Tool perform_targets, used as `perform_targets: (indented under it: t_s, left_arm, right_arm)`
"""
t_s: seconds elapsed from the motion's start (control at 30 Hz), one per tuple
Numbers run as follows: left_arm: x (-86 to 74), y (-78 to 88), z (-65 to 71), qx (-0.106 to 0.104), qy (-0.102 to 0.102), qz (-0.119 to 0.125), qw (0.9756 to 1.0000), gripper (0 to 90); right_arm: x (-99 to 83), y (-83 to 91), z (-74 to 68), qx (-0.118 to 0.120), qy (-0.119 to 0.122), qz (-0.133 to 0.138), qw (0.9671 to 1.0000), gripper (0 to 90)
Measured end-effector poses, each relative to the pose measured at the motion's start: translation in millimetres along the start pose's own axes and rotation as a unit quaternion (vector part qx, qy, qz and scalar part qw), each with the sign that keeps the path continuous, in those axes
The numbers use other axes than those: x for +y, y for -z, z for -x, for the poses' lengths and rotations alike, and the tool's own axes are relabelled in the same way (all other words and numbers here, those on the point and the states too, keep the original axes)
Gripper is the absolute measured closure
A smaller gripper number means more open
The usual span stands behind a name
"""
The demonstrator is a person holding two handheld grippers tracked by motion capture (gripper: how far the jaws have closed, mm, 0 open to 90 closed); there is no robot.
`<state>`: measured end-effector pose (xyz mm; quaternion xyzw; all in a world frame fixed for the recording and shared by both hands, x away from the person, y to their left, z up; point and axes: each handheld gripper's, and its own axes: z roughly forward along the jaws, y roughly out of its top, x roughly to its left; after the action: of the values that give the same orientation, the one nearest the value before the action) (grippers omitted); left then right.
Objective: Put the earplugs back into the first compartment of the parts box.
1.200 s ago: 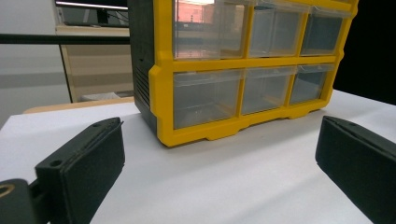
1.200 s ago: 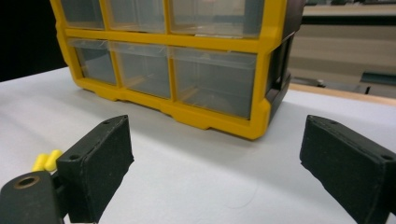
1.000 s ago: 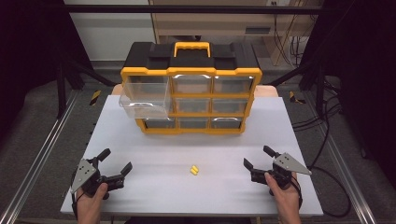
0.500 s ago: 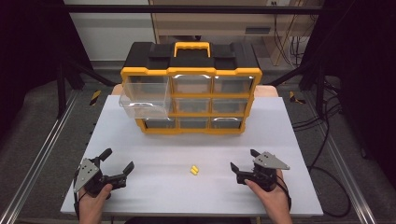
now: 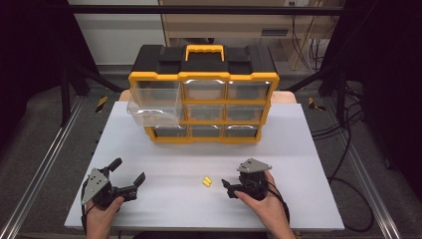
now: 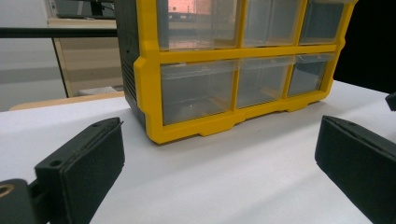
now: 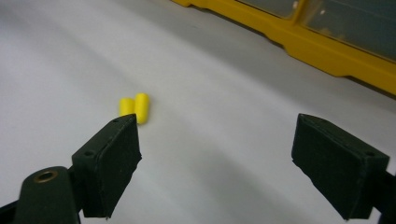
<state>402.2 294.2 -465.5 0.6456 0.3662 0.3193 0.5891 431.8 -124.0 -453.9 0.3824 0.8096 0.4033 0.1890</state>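
The right hand-held gripper (image 5: 234, 186) is gaping wide, aiming at the yellow plugs (image 5: 206, 181) lying just left of it on the tabletop (image 5: 308, 149), likely for a pick; the left hand-held gripper (image 5: 128, 178) is idling open; one organizer (image 5: 204, 94) drawer (image 5: 154, 103) is sitting pulled out.

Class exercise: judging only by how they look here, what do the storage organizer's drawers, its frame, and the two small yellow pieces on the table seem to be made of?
Drawers: clear, glossy plastic; you see through them and they catch reflections.
Frame: opaque yellow moulded plastic with a smooth, slight sheen and rounded edges.
Yellow pieces: matte, round-ended cylinders, possibly foam, though plastic cannot be ruled out.
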Motion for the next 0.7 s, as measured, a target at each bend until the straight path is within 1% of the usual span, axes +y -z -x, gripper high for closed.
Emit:
perform_targets:
  t_s: [0.03,0.07,0.1,0.13,0.23,0.3,0.33,0.37,0.4,0.43,0.5,0.57,0.6,0.63,0.7]
  left_arm:
    - [0.1,0.3,0.3,0.000,-0.002,0.000,1.0000,1.1]
    - [0.1,0.3,0.3,0.000,-0.002,0.000,1.0000,1.1]
    - [0.3,0.9,0.4,-0.001,-0.003,0.000,1.0000,1.1]
    - [0.6,1.6,0.5,-0.001,-0.006,0.001,1.0000,1.2]
    - [0.6,1.2,0.0,0.000,-0.007,0.000,1.0000,1.2]
    - [0.5,0.6,-0.6,0.002,-0.004,-0.001,1.0000,1.2]
    - [0.5,-0.2,-0.2,0.001,-0.003,-0.002,1.0000,1.2]
    - [0.5,-0.2,-0.2,0.001,-0.003,-0.002,1.0000,1.2]
    - [0.9,-0.7,0.8,0.001,-0.005,-0.003,1.0000,1.2]
    - [0.9,-0.7,0.8,0.001,-0.005,-0.003,1.0000,1.3]
    - [1.8,-1.2,1.5,0.001,-0.008,-0.001,1.0000,1.3]
    - [1.4,-1.4,1.7,0.000,-0.010,-0.003,1.0000,1.4]
    - [0.9,-1.4,1.4,0.000,-0.008,-0.004,1.0000,1.5]
    - [0.8,-1.3,1.2,0.000,-0.007,-0.003,1.0000,1.5]
    - [0.6,-1.2,0.3,0.000,-0.005,-0.003,1.0000,1.5]
  right_arm:
    - [1.6,-1.9,-2.3,0.001,0.002,-0.001,1.0000,16.2]
    - [3.9,-4.2,-5.5,0.008,0.006,-0.004,0.9999,16.2]
    - [3.9,-4.2,-5.5,0.008,0.006,-0.004,0.9999,16.2]
    - [9.2,-10.0,-12.2,0.020,0.012,-0.011,0.9997,16.7]
    - [15.8,-17.7,-19.0,0.027,0.024,-0.022,0.9991,21.4]
    - [19.9,-22.1,-23.3,0.034,0.026,-0.030,0.9986,27.5]
    - [21.7,-23.7,-25.3,0.043,0.024,-0.031,0.9983,30.6]
    - [21.7,-23.7,-25.3,0.043,0.024,-0.031,0.9983,30.6]
    - [24.8,-26.6,-29.9,0.058,0.021,-0.033,0.9975,38.3]
    - [24.8,-26.6,-29.9,0.058,0.021,-0.033,0.9975,38.3]
    - [25.7,-29.8,-33.1,0.063,0.024,-0.039,0.9970,47.4]
    - [24.9,-33.3,-34.4,0.069,0.027,-0.041,0.9964,53.9]
    - [24.0,-36.5,-34.2,0.070,0.017,-0.046,0.9964,59.6]
    - [24.0,-36.5,-34.2,0.070,0.017,-0.046,0.9964,59.6]
    - [23.9,-37.2,-33.0,0.072,0.010,-0.043,0.9964,64.1]
